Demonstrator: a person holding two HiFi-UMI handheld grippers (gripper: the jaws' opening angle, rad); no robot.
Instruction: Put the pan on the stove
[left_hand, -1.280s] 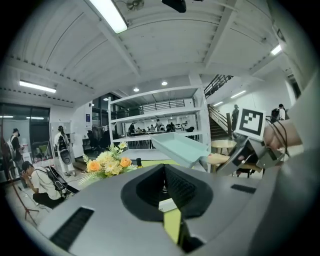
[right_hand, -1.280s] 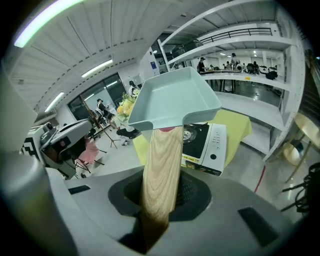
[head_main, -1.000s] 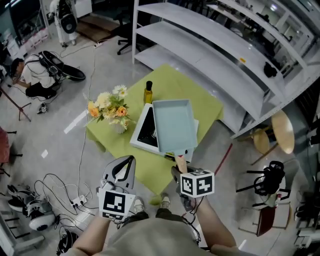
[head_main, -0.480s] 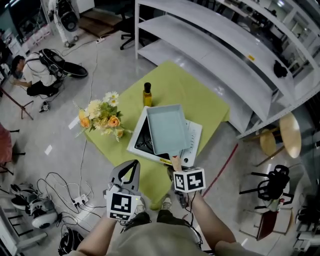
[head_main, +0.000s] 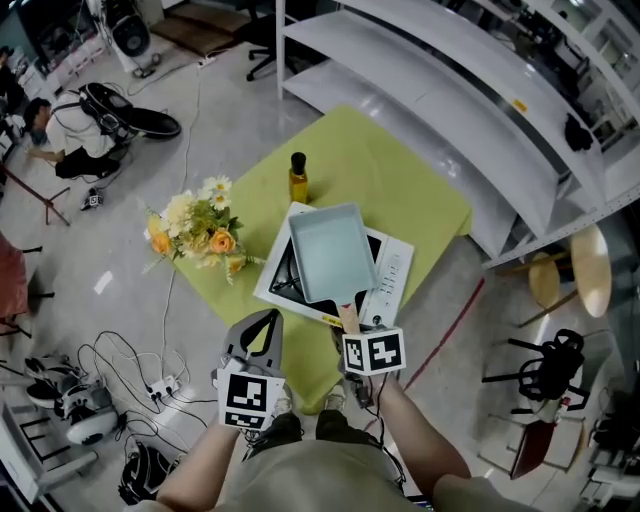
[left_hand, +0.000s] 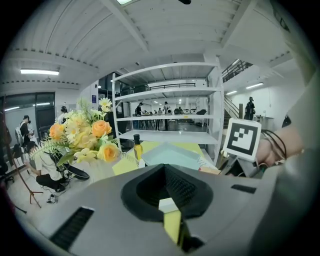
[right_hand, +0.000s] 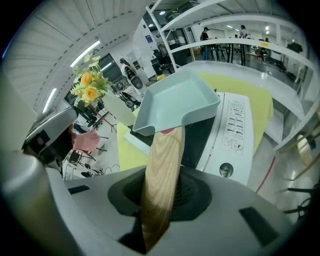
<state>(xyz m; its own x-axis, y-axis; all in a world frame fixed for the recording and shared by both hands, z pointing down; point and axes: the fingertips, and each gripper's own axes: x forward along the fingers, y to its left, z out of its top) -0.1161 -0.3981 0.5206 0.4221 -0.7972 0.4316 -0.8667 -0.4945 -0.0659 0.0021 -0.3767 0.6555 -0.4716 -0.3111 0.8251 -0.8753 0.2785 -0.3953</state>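
— Two right gripper jaws: how do they stand?
— Easing apart, with the wooden handle gripped between them. The pan lies over the stove and hides most of its dark top. I can't tell whether they touch.
— Left gripper?
— Jaws together, empty, just beside.
— Around?
— Bottle and flowers on the green table, clear of the pan.
— A second ago?
— The pan covered the stove's button strip; now it shows.
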